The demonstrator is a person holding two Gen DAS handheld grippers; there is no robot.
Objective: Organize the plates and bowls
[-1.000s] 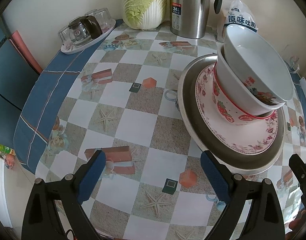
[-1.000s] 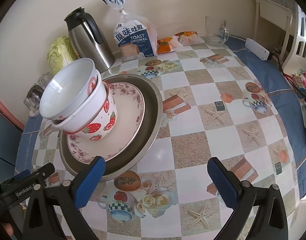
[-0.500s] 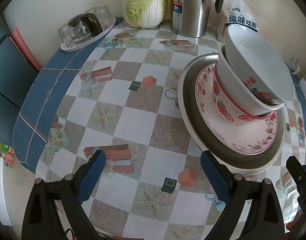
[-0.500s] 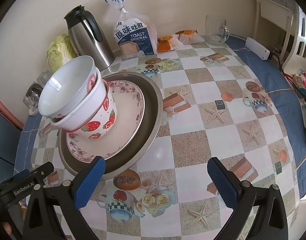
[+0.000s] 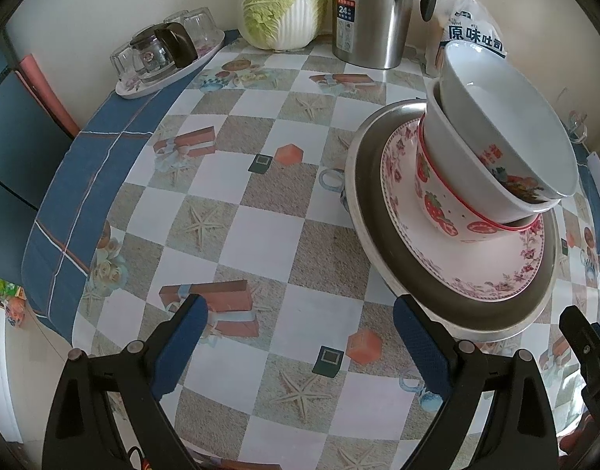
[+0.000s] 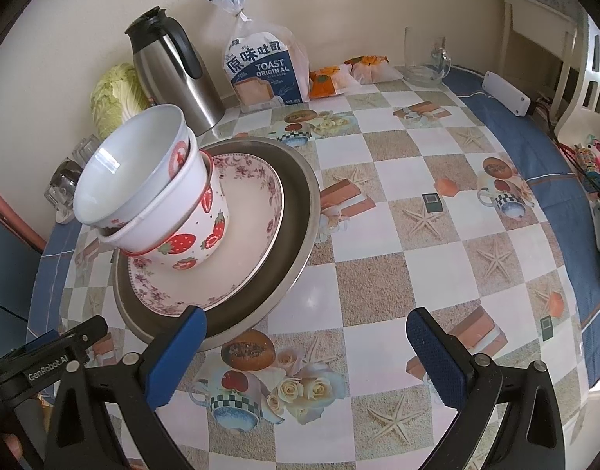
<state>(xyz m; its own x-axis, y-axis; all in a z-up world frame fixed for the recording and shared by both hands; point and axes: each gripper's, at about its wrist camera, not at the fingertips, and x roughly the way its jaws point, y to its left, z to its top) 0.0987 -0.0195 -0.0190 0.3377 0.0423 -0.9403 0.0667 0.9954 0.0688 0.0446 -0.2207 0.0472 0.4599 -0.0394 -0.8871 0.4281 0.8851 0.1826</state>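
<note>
Bowls (image 6: 143,180) nested on plates (image 6: 260,211), largest lowest for stability. Left gripper (image 5: 300,337), right gripper (image 6: 303,348): both wide open, empty.

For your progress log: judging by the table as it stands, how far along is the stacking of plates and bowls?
Looks done: the white bowl nests, tilted, in the strawberry bowl, on the floral plate, inside the metal dish. In hand: nothing; the left tool and right tool are both open and empty. Left: no other loose plates or bowls show, perhaps only levelling the top bowl.
</note>
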